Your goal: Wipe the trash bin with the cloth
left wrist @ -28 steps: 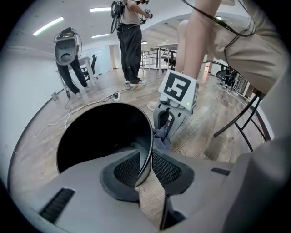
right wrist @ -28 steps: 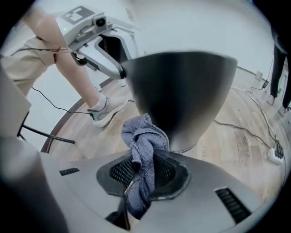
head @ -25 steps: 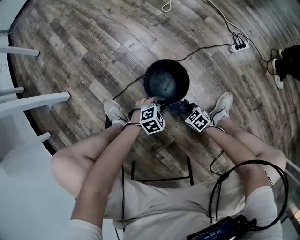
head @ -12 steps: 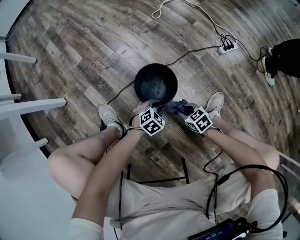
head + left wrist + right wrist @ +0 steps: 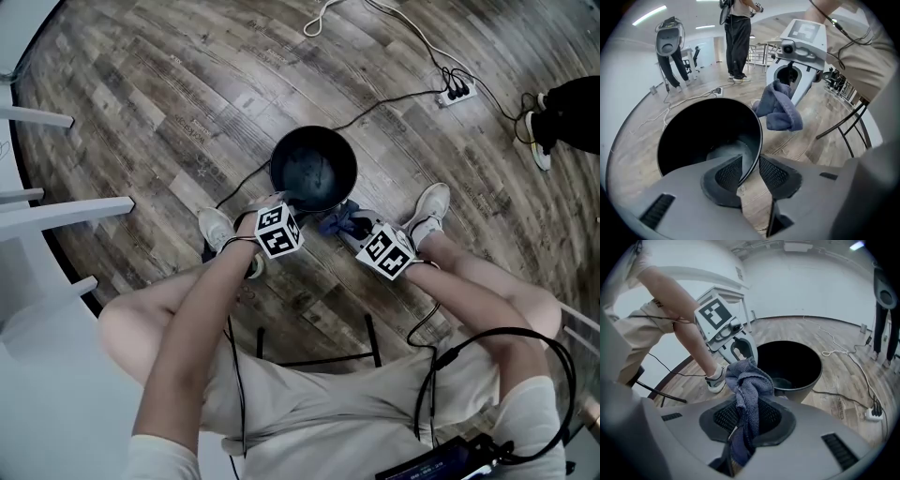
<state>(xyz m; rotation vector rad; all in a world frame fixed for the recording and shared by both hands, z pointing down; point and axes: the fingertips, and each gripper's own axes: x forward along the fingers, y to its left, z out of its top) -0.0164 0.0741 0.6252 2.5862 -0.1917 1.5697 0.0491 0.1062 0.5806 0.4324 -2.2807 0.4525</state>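
Jaws on the left gripper (image 5: pixel 750 171) have just opened around the bin (image 5: pixel 708 135) rim; right gripper (image 5: pixel 747 420) clamps the cloth (image 5: pixel 751 384), wiping next.

Bright, even light from ceiling strips (image 5: pixel 649 15); soft shadows; heavy fisheye bending at edges; trash bin (image 5: pixel 313 169) interior perhaps underexposed.

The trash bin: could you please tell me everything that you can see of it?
The trash bin is round, black, smooth like plastic and open-topped, with a pale smeared bottom. It stands on the wooden floor. The left gripper's jaws, which have just been opening, straddle its near rim without clamping it. The cloth, held by the right gripper, hangs beside it, apart.
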